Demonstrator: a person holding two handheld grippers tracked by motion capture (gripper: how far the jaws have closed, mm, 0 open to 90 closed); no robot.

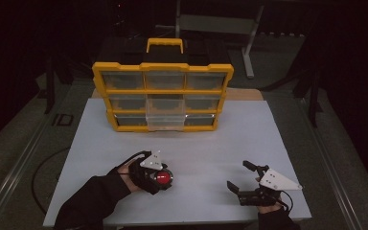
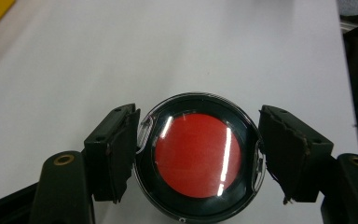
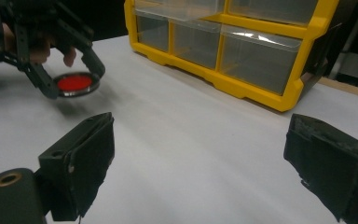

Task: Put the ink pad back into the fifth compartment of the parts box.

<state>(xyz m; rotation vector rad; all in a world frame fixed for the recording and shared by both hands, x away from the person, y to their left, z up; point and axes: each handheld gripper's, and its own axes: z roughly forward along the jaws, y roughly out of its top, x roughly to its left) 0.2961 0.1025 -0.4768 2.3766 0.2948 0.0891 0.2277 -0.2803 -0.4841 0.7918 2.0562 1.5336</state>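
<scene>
I count one round red-centred case (image 2: 197,157), pinched by my left gripper (image 2: 198,154) at lower centre. My right gripper (image 3: 200,163) stands spread. One yellow organizer (image 1: 163,96) with nine drawers sits at upper centre.

two handheld grippers: the left gripper (image 1: 165,178) in front of the yellow organizer (image 1: 163,96), the right gripper (image 1: 242,176) in front and to its right. one round red-faced disc (image 2: 197,156). one organizer with one handle (image 1: 164,45) on top and nine clear drawers, three rows of three. one drawer (image 1: 165,121), bottom middle, is pulled out. one white table (image 1: 239,139). two forearms.
</scene>
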